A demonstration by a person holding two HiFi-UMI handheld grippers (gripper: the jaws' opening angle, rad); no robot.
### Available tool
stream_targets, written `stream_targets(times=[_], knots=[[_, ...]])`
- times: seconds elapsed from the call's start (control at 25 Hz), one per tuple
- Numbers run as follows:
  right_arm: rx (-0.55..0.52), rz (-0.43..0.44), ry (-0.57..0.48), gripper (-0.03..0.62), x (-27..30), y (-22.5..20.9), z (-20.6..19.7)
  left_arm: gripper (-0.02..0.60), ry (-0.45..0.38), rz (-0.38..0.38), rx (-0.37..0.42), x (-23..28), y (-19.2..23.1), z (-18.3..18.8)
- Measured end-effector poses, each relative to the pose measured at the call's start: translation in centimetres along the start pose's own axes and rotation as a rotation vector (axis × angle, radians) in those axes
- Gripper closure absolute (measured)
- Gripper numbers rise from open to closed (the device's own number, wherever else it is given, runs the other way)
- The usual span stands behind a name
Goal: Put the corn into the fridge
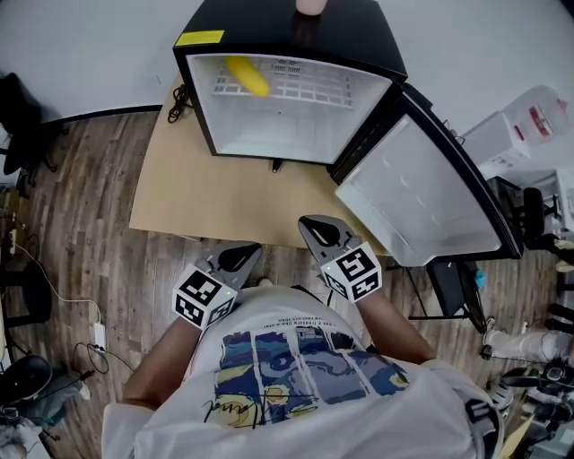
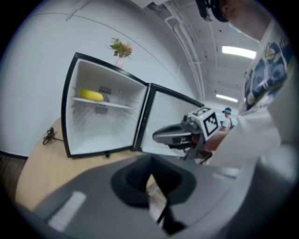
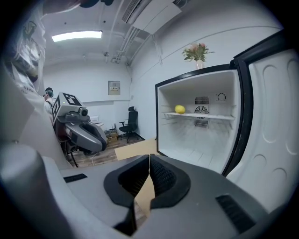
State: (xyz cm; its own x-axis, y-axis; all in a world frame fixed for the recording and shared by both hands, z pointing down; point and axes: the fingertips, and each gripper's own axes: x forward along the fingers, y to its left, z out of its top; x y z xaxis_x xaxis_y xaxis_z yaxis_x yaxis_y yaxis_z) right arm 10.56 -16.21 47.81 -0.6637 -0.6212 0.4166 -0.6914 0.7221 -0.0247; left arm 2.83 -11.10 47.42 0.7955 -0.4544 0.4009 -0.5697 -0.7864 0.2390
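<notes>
Resting place: corn (image 1: pixel 246 76) lies on the upper shelf (image 1: pixel 305 90) inside the fridge (image 1: pixel 269 27), with its long axis slanting across the shelf.
Tools: left tool (image 1: pixel 240 257) and right tool (image 1: pixel 316 229) both have their jaws together on nothing. They are well apart from the corn, which lies ahead of them.
Door: door (image 1: pixel 421 193) hangs open to the right, nearer the right tool; shutting it looks like the remaining move.

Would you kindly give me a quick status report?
Left hand-held gripper, right hand-held gripper shut, empty. Corn on fridge shelf. Door open; nothing blocking.
</notes>
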Motion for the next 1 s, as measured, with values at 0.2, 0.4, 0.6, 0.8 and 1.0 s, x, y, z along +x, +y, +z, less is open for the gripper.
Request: stream_targets(times=[0.2, 0.4, 0.6, 0.8, 1.0], knots=[[-0.005, 0.011, -0.004, 0.582, -0.31, 0.14, 0.08, 0.572, 0.000, 0.003, -0.004, 0.03, -0.15, 0.11], [-0.010, 0.023, 0.001, 0.582, -0.38, 0.10, -0.05, 0.572, -0.001, 0.010, -0.016, 0.03, -0.09, 0.09], [-0.009, 0.024, -0.006, 0.582, -0.25, 0.02, 0.14, 0.572, 0.000, 0.010, -0.021, 0.16, -0.09, -0.02], [-0.004, 0.027, -0.002, 0.582, -0.03, 0.16, -0.22, 0.572, 0.002, 0.005, -0.026, 0.41, 0.11, -0.12], [-0.008, 0.025, 0.000, 0.582, 0.01, 0.11, -0.31, 0.572, 0.003, 0.000, -0.022, 0.60, 0.29, -0.10]])
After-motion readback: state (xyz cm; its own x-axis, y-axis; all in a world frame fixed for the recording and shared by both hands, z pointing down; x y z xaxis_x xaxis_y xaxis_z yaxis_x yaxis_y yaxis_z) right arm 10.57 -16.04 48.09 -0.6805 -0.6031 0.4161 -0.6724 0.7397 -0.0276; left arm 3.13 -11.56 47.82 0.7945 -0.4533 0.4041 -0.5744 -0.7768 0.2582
